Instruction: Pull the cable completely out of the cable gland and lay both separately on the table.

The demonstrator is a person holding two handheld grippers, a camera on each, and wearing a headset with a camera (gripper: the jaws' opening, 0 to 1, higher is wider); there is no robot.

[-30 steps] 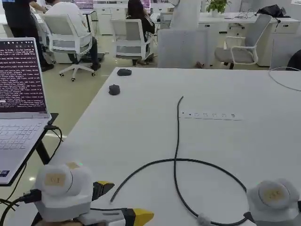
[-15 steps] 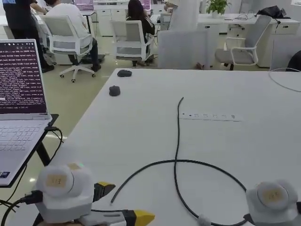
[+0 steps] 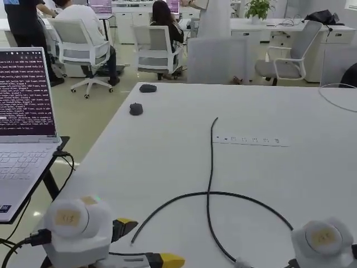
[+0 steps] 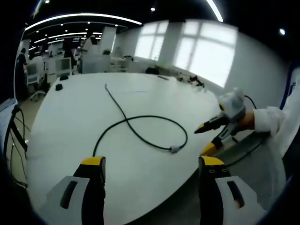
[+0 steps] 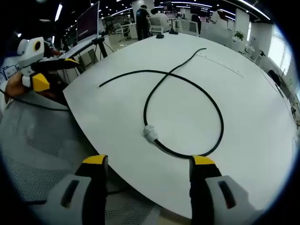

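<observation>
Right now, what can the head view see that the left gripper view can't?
The head view has the laptop, its lit screen covered in lines of text. The left gripper view has the bright windows, a white sleeve, and the gland on the cable, well clear of the picture's edge. Both have the table, the looped black cable and the right gripper, whose jaws stand open in the left gripper view.
</observation>
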